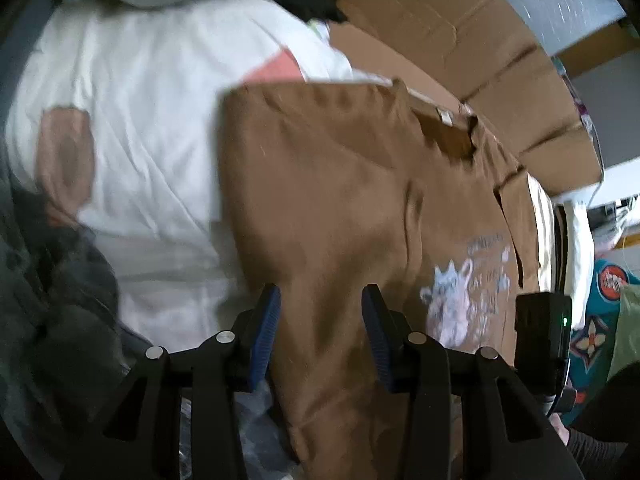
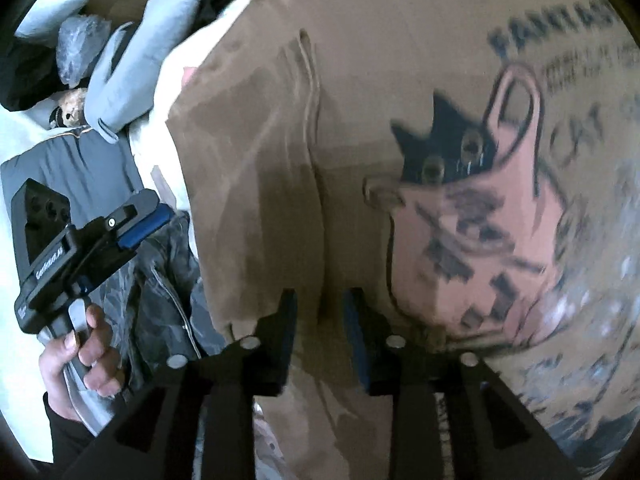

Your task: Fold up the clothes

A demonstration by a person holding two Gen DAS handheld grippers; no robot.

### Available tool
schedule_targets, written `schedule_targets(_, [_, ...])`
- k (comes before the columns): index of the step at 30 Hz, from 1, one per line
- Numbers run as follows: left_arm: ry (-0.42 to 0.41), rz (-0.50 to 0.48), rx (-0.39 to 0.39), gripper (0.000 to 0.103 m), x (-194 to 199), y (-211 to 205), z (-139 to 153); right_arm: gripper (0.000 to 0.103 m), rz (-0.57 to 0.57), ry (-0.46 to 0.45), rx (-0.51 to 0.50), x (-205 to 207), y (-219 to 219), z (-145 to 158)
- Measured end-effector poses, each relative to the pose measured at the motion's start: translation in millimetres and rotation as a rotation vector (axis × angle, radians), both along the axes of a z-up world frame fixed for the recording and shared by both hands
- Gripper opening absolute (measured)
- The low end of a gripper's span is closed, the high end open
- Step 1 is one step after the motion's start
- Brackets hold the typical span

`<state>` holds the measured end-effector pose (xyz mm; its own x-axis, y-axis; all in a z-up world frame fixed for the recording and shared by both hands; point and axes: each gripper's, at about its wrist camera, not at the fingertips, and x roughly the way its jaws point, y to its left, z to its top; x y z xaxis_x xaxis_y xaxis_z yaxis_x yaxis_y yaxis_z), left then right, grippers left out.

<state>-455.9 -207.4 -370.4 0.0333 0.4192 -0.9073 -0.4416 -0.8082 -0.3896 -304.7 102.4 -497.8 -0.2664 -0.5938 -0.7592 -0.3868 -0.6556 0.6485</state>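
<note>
A brown T-shirt (image 1: 340, 200) with a cat print (image 2: 480, 220) lies spread over white bedding, and a raised crease (image 2: 316, 200) runs down its middle. My left gripper (image 1: 322, 332) hovers over the shirt's lower edge with its jaws apart and nothing pinched between the blue pads (image 1: 266, 332). In the right wrist view a hand (image 2: 80, 344) holds that gripper off the shirt's left side, above a dark jacket. My right gripper (image 2: 320, 340) stands over the crease close to the cloth. Its jaws show a narrow gap and the pads do not press on the fabric.
White bedding (image 1: 140, 120) lies left of the shirt. Cardboard boxes (image 1: 460, 40) stand behind it. A dark jacket (image 2: 168, 280) lies crumpled at the left. A grey pillow (image 2: 132, 60) and a small plush toy (image 2: 72, 112) sit further back. A patterned rug (image 1: 600, 320) shows at the right.
</note>
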Motion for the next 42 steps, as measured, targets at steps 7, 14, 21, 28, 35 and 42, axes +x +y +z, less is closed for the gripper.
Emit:
schedule_targets(7, [-0.031, -0.038, -0.007, 0.042, 21, 5, -16, 0.028, -0.016, -0.013, -0.044, 5, -11, -11])
schedule_targets(14, [-0.006, -0.058, -0.112, 0.042, 28, 12, -35, 0.005, -0.006, -0.001, -0.035, -4, -16, -7])
schedule_targets(21, [0.023, -0.087, -0.087, 0.042, 28, 33, -22, 0.005, -0.004, 0.046, -0.003, 0, -15, 20])
schedule_targets(28, [-0.015, -0.125, -0.082, 0.042, 20, 61, -38, 0.005, 0.028, 0.039, 0.046, -1, -22, 25])
schedule_targets(35, [0.005, -0.124, -0.103, 0.042, 22, 64, -39, 0.007, 0.061, 0.009, 0.108, 4, -17, 19])
schedule_targets(42, [0.05, -0.147, -0.08, 0.042, 36, 63, -13, 0.007, 0.084, 0.082, 0.159, -6, -17, 34])
